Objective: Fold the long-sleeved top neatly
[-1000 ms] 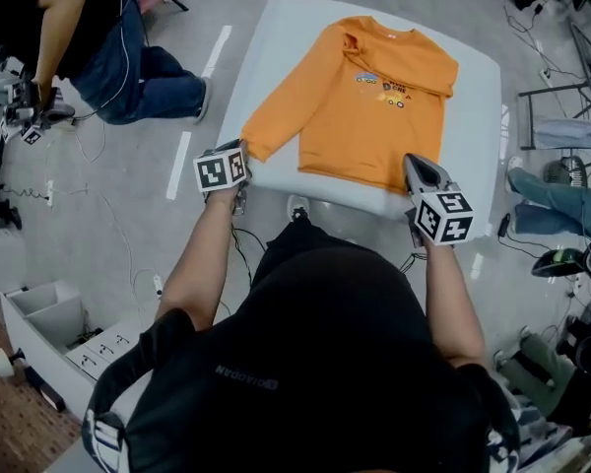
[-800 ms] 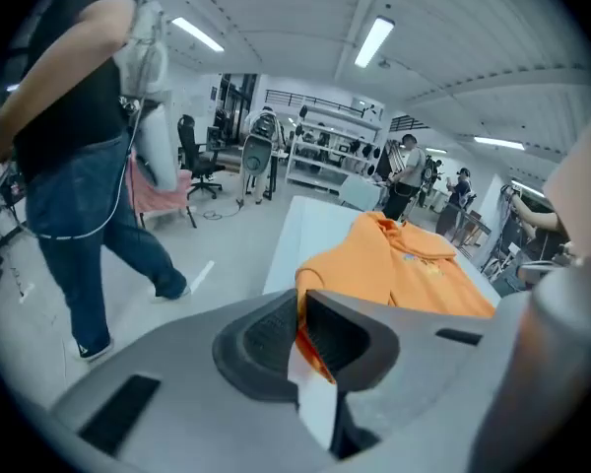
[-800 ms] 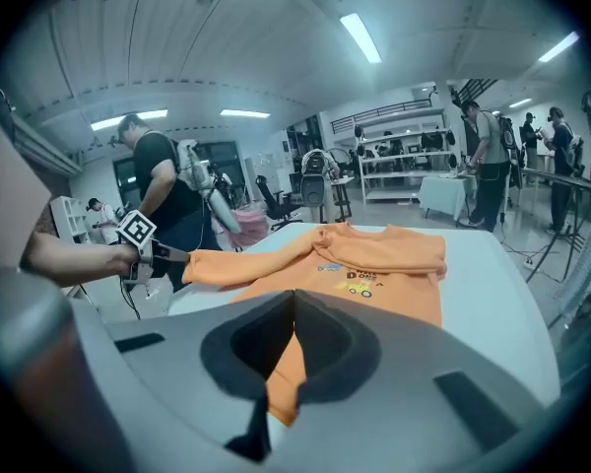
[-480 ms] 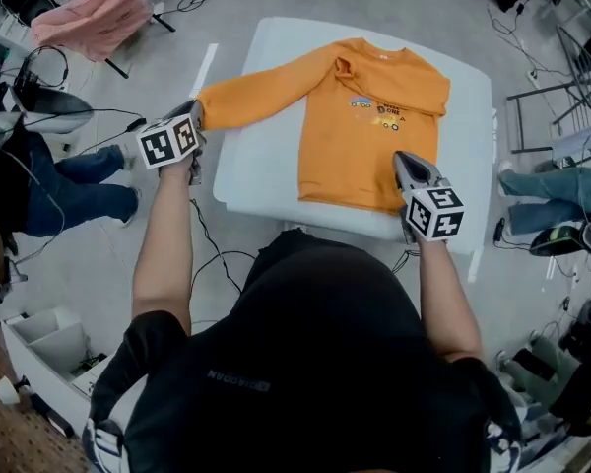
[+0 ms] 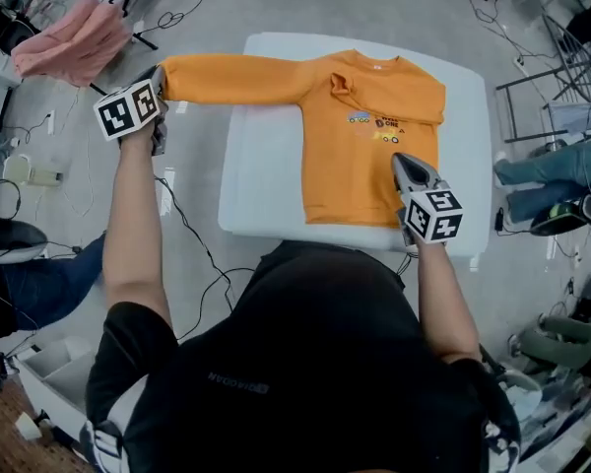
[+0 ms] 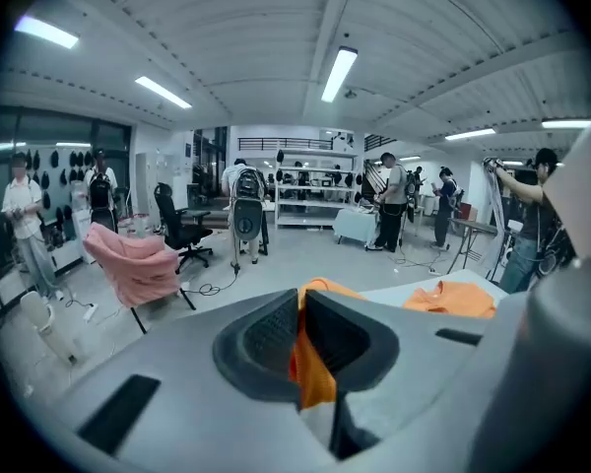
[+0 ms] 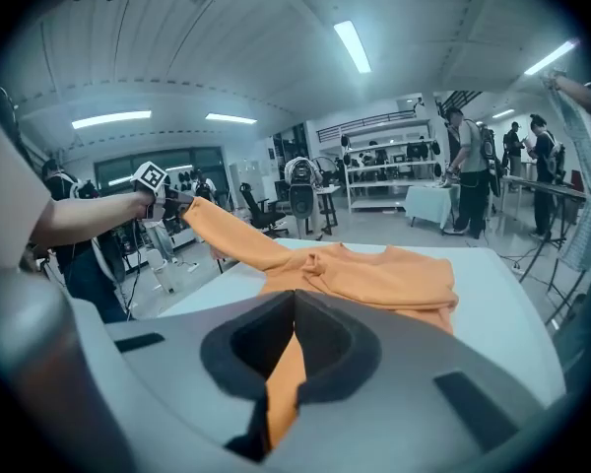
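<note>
Fingers (image 7: 244, 345) clamp top (image 5: 369, 170); wht tbl (image 5: 266, 170), cabled flr (image 5: 295, 3).

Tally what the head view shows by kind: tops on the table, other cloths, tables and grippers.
Orange long-sleeved top: 1
Pink cloth: 1
White table: 1
Grippers: 2, the left gripper and the right gripper
Total: 5
</note>
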`<action>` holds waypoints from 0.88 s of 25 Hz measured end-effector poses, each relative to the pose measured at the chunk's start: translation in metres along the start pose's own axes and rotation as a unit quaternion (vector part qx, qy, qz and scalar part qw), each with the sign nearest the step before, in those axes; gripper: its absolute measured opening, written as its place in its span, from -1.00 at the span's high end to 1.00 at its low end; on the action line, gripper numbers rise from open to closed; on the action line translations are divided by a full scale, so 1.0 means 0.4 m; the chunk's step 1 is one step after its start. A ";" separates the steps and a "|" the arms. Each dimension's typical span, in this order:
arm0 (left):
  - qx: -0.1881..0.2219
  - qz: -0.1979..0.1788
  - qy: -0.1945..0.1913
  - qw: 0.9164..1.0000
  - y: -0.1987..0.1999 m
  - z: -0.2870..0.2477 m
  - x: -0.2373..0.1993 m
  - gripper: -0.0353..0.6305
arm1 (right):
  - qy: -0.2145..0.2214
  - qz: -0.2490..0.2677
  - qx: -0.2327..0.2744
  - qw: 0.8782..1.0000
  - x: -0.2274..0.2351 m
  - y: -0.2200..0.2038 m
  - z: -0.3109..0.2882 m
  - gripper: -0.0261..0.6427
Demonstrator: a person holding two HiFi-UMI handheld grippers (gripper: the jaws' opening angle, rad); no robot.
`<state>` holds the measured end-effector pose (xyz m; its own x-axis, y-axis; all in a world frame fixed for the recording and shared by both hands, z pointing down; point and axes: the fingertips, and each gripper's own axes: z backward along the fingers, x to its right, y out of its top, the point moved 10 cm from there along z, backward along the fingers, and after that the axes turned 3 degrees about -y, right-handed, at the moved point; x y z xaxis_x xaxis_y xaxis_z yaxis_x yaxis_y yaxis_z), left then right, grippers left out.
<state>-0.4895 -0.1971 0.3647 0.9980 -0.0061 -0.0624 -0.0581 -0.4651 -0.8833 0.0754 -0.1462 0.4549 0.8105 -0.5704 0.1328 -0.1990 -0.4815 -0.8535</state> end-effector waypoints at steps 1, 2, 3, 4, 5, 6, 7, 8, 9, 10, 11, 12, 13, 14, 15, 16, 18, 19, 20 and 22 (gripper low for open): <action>-0.002 -0.006 -0.005 1.000 0.015 -0.015 -0.007 0.82 | -0.005 -0.003 0.001 1.000 0.000 -0.001 0.000 0.91; -0.004 -0.009 -0.012 1.000 0.030 -0.029 -0.013 0.82 | -0.009 -0.005 0.002 1.000 0.000 0.000 0.001 0.91; -0.006 -0.007 -0.019 1.000 0.045 -0.040 -0.017 0.82 | -0.014 -0.007 0.003 1.000 0.000 0.001 0.001 0.91; -0.005 -0.003 -0.028 1.000 0.059 -0.048 -0.018 0.82 | -0.018 -0.009 0.004 1.000 0.001 0.003 0.001 0.91; -0.002 0.002 -0.038 0.999 0.073 -0.052 -0.014 0.82 | -0.021 -0.010 0.004 1.000 0.001 0.005 0.002 0.91; 0.004 0.007 -0.050 0.999 0.085 -0.053 -0.003 0.82 | -0.024 -0.011 0.004 1.000 0.001 0.005 0.004 0.91; 0.011 0.011 -0.063 0.998 0.096 -0.051 0.015 0.82 | -0.025 -0.012 0.002 1.000 0.002 0.004 0.005 0.91; 0.019 0.013 -0.079 0.997 0.106 -0.047 0.038 0.82 | -0.025 -0.011 -0.001 1.000 0.003 0.002 0.006 0.91; 0.025 0.014 -0.095 0.995 0.116 -0.043 0.065 0.82 | -0.024 -0.010 -0.004 1.000 0.006 0.002 0.006 0.91; 0.031 0.013 -0.111 0.993 0.127 -0.039 0.093 0.82 | -0.023 -0.010 -0.006 1.000 0.010 0.004 0.004 0.91; 0.035 0.011 -0.126 0.991 0.140 -0.037 0.123 0.82 | -0.021 -0.011 -0.006 1.000 0.017 0.008 0.001 0.91; 0.038 0.010 -0.138 0.990 0.151 -0.035 0.152 0.82 | -0.019 -0.015 -0.004 1.000 0.024 0.013 -0.002 0.91; 0.039 0.010 -0.149 0.988 0.162 -0.033 0.180 0.82 | -0.016 -0.019 -0.001 1.000 0.031 0.018 -0.003 0.91; 0.040 0.011 -0.158 0.987 0.173 -0.031 0.208 0.82 | -0.013 -0.021 0.002 1.000 0.038 0.024 -0.003 0.91; 0.042 0.013 -0.167 0.985 0.185 -0.029 0.236 0.82 | -0.009 -0.021 0.005 1.000 0.045 0.028 -0.001 0.91; 0.045 0.014 -0.174 0.984 0.197 -0.027 0.263 0.82 | -0.005 -0.018 0.006 1.000 0.052 0.031 0.000 0.91; 0.049 0.016 -0.183 0.982 0.223 -0.023 0.319 0.82 | 0.004 -0.014 0.008 1.000 0.071 0.033 0.003 0.91; 0.050 0.017 -0.185 0.981 0.234 -0.020 0.346 0.82 | 0.009 -0.013 0.008 1.000 0.081 0.032 0.007 0.91; 0.049 0.018 -0.186 0.981 0.243 -0.017 0.373 0.82 | 0.014 -0.012 0.009 1.000 0.090 0.032 0.012 0.91; 0.047 0.018 -0.188 0.981 0.258 -0.011 0.429 0.82 | 0.025 -0.010 0.012 1.000 0.114 0.033 0.026 0.91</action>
<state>-0.3239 -0.2501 0.2649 0.9168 0.3145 -0.2461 -0.1131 -0.3866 -0.9153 0.1155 -0.1717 0.4444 0.7860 -0.5933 0.1738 -0.1700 -0.4777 -0.8619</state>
